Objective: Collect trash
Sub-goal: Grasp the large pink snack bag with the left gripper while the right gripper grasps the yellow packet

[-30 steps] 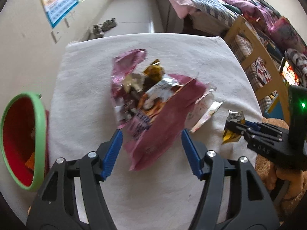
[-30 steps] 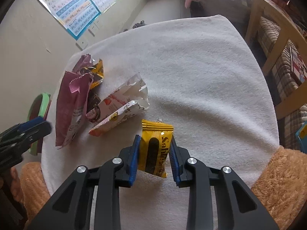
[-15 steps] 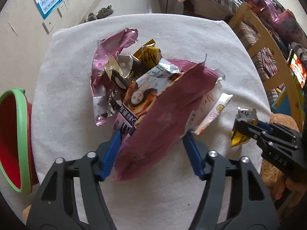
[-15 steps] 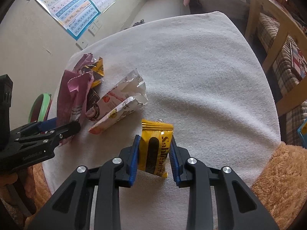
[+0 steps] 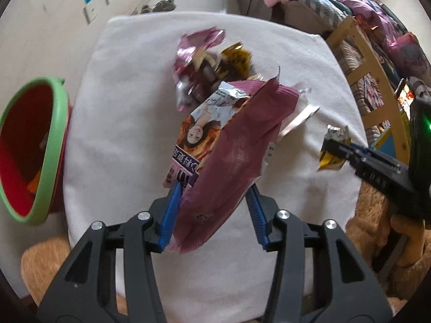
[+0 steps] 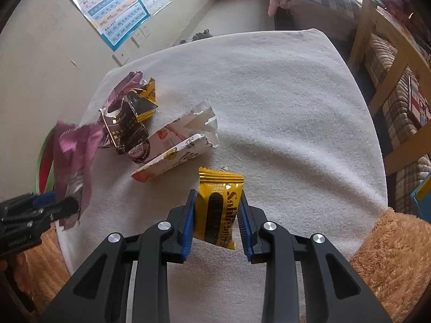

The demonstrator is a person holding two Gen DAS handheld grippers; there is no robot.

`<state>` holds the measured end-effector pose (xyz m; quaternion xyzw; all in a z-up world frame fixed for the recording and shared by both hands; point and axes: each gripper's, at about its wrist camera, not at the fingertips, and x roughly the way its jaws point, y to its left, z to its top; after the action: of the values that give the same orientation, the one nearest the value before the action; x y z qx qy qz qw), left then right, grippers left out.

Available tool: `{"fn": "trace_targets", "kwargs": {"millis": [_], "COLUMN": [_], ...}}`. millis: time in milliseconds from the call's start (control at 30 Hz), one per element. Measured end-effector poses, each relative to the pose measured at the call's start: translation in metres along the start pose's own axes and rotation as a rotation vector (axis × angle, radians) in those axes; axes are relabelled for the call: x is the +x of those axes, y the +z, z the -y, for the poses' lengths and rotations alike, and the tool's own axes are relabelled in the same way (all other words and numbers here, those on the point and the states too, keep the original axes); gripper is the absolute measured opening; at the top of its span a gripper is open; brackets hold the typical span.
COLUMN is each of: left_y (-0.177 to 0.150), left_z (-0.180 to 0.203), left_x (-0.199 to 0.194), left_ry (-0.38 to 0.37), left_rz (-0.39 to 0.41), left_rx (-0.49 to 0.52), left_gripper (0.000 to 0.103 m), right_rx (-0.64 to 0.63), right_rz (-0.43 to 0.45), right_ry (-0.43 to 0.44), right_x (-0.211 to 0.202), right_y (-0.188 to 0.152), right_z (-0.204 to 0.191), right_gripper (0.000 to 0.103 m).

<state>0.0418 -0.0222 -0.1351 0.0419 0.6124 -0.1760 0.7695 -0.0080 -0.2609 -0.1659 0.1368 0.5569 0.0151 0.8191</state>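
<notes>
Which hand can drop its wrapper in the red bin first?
Probably left. The left gripper holds the maroon wrapper, and the red bin with its green rim sits just beside it. The right gripper, clamped on the yellow packet, is across the table from it.

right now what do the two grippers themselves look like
Both match: the left gripper and right gripper have black plastic frames with triangular cut-outs, round silver bolts at the joints, and ribbed blue pads lining the fingers. The right gripper's body shows a green light. No cables or sleeves visible.
</notes>
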Motion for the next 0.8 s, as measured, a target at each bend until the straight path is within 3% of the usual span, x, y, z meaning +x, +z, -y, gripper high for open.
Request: {"fn": "trace_targets", "kwargs": {"millis": [233,300,367,467,633,700,733,800], "left_y": [-0.009,-0.006,-0.004,-0.001,0.0,-0.002,-0.002,-0.001], "left_z": [-0.01,-0.007,-0.005,-0.002,0.001,0.004,0.006,0.01], "left_x": [0.016,0.02,0.024,0.033,0.047,0.049,0.05,0.049], "left_ry": [0.015,0.029,0.032,0.051,0.048,0.061,0.072,0.075], "left_rz": [-0.023,-0.027,-0.026,-0.037,-0.082,-0.089,-0.097,-0.102], "left_rx": [-0.061,-0.051,-0.046,-0.056,-0.079,-0.07,-0.061,-0.056], "left_gripper": [0.049,0.056,0.07,0.077,0.078,0.071,0.062,0.061], "right_rx": [-0.013,-0.004,0.005,0.025,0.046,0.041,0.037,0.034], "right_rz": [-0.017,-0.019,-0.019,-0.022,-0.022,-0.021,-0.019,-0.015], "right_ry": [0.049,0.069,0.084,0.109,0.151,0.165,0.172,0.186], "right_x": [0.004,0.005,0.004,0.004,0.003,0.002,0.001,0.0], "right_y": [-0.002,-0.002,-0.002,-0.003,-0.004,-0.005,-0.005,-0.006], "right_z": [0.0,0.003,0.006,0.012,0.017,0.017,0.016,0.015], "right_gripper": [0.029,0.029,0.029,0.029,0.029,0.029,0.029,0.029]}}
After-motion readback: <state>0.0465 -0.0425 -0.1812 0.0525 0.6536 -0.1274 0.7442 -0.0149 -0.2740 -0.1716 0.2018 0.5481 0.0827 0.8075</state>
